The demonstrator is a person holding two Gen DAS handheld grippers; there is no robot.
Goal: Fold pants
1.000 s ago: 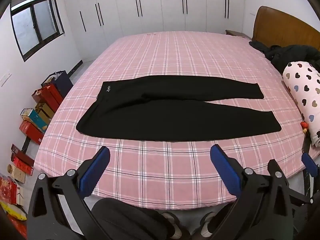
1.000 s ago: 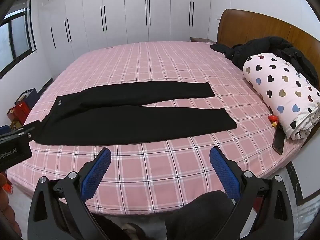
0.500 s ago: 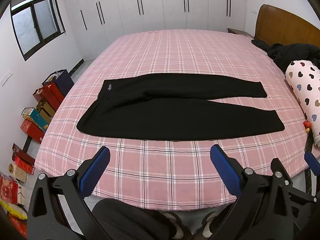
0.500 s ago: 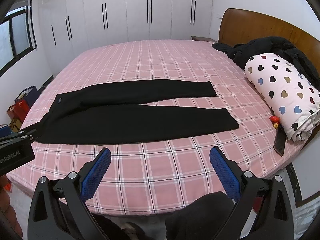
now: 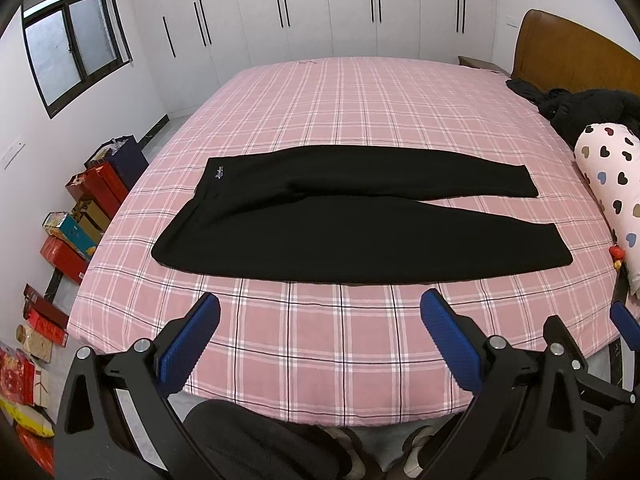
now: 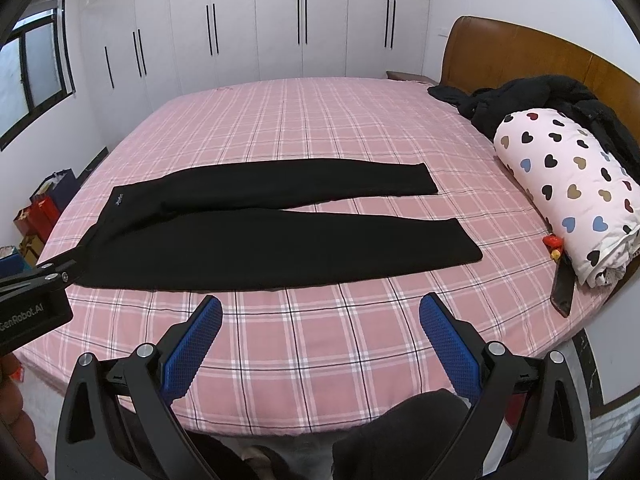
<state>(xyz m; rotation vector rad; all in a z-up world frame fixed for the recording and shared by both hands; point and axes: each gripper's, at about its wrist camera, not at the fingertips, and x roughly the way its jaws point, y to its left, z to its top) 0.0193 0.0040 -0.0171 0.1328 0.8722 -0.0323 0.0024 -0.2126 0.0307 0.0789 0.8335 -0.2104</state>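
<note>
Left wrist view, nearest first: the left gripper [image 5: 320,312] hangs over the near edge of the bed [image 5: 328,344] with its blue pads [image 5: 188,340] spread wide and nothing between them. Below it are the person's dark-clad knees [image 5: 248,436] and shoes, close against the mattress side. Right wrist view shows the right gripper [image 6: 320,312] likewise wide apart and empty, poised above the same near edge, with the left tool's black body [image 6: 32,300] jutting in at the left border.

Beyond both tools lies a bare band of pink plaid sheet, then the black pants [image 5: 360,220], spread flat and unfolded. The waistband [image 5: 180,216] points toward the bed's left edge and stops just short of it; a small white logo [image 5: 219,172] sits at its far corner. Both legs run rightward, the near one ending in a cuff [image 6: 464,240], the far one slightly splayed from it with a wedge of sheet between.

To the right, near the cuffs but apart from them, rest a heart-print rolled quilt [image 6: 568,188], a small red object [image 6: 553,241] and a dark phone-like slab [image 6: 562,290] at the mattress edge. Behind the pants the sheet is open up to the far edge. A black jacket [image 6: 520,100] is heaped against the wooden headboard [image 6: 520,48]. Boxes and bags [image 5: 76,220] line the floor on the left, under a window [image 5: 68,36]; white wardrobes [image 5: 320,12] fill the back wall.
</note>
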